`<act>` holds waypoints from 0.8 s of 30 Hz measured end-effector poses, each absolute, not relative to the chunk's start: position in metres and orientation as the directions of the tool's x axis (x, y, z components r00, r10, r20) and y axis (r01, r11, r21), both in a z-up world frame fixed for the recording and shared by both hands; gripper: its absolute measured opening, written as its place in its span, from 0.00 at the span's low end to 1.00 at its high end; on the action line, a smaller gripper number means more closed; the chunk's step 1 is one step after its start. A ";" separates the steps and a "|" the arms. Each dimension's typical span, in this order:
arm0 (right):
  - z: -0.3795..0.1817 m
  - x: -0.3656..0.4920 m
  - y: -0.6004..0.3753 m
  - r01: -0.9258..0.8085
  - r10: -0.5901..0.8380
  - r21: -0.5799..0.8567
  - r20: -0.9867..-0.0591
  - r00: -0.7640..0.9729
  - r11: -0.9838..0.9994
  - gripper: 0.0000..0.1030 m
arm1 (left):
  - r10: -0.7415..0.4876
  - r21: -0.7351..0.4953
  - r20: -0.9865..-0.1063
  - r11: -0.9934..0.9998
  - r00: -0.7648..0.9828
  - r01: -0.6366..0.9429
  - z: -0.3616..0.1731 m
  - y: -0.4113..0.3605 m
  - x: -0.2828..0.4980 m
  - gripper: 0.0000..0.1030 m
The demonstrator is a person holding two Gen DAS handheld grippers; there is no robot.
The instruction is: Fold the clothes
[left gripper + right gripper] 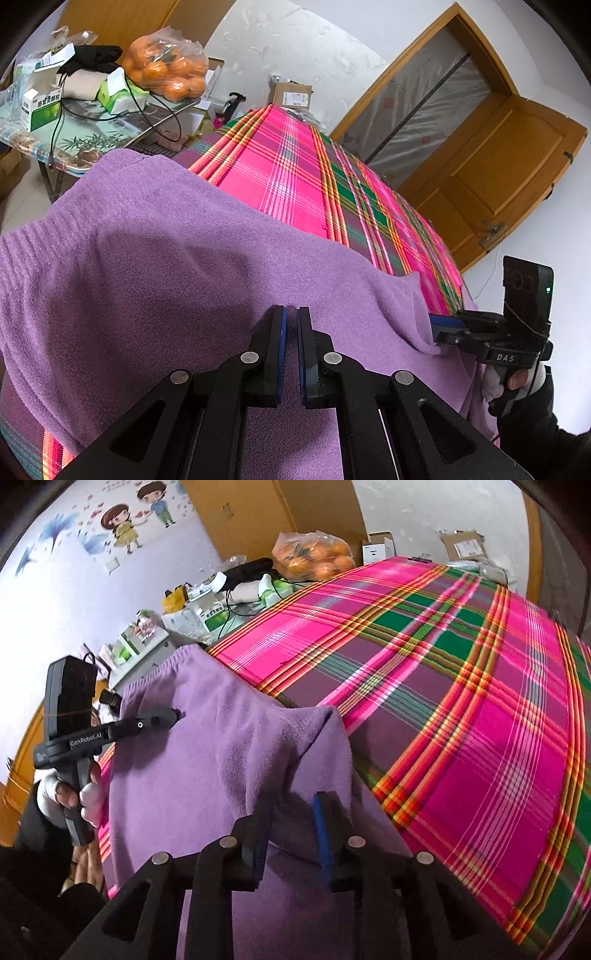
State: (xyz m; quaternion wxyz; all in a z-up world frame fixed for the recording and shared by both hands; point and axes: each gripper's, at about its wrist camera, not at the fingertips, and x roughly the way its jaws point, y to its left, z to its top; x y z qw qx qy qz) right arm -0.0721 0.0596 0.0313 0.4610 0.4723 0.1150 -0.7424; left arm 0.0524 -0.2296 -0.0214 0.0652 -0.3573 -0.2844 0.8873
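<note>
A purple fleece garment [177,258] lies on the pink plaid cloth [288,177] over the table. My left gripper [291,317] hovers over the garment's middle with its jaws nearly together and nothing visibly between them. It shows from the side in the right wrist view [179,713], resting on the fabric. My right gripper [295,805] has its jaws around a raised fold of the purple garment [207,760]. It shows in the left wrist view [437,328] at the garment's right edge, fabric bunched at its tips.
A side table [92,129] at the left holds boxes, cables and a bag of oranges [166,70]. A cardboard box [291,96] stands beyond the table's far end. A wooden door [491,177] is at the right.
</note>
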 end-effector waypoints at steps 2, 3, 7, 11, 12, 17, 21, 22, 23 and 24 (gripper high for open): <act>0.034 -0.071 0.058 0.802 -0.573 0.244 -0.807 -0.143 -0.545 0.24 | 0.320 -0.553 -0.596 -0.829 -0.736 0.087 -0.022 -0.230 0.052 0.05; 0.035 -0.071 0.057 0.801 -0.574 0.239 -0.805 -0.153 -0.549 0.24 | 0.321 -0.554 -0.596 -0.828 -0.736 0.087 -0.022 -0.230 0.052 0.05; 0.039 -0.072 0.059 0.799 -0.603 0.260 -0.783 -0.154 -0.543 0.24 | 0.325 -0.559 -0.594 -0.825 -0.736 0.087 -0.022 -0.232 0.052 0.05; 0.036 -0.070 0.057 0.799 -0.604 0.269 -0.785 -0.141 -0.537 0.24 | 0.330 -0.565 -0.592 -0.821 -0.736 0.086 -0.023 -0.233 0.051 0.05; 0.035 -0.068 0.054 0.804 -0.593 0.255 -0.792 -0.145 -0.537 0.24 | 0.331 -0.565 -0.591 -0.820 -0.736 0.086 -0.023 -0.233 0.051 0.05; 0.041 -0.054 0.040 0.829 -0.547 0.131 -0.804 -0.232 -0.544 0.24 | 0.332 -0.569 -0.590 -0.818 -0.736 0.086 -0.023 -0.233 0.051 0.05; 0.042 -0.055 0.041 0.826 -0.580 0.191 -0.792 -0.190 -0.531 0.24 | 0.333 -0.570 -0.589 -0.817 -0.736 0.086 -0.023 -0.233 0.051 0.05; 0.039 -0.055 0.040 0.823 -0.577 0.202 -0.797 -0.176 -0.531 0.24 | 0.333 -0.570 -0.589 -0.817 -0.736 0.086 -0.023 -0.232 0.051 0.05; 0.034 -0.054 0.038 0.823 -0.567 0.201 -0.806 -0.169 -0.531 0.24 | 0.334 -0.570 -0.589 -0.817 -0.736 0.086 -0.023 -0.232 0.051 0.05; 0.032 -0.053 0.038 0.824 -0.568 0.197 -0.805 -0.173 -0.531 0.23 | 0.334 -0.570 -0.589 -0.817 -0.736 0.086 -0.023 -0.232 0.051 0.05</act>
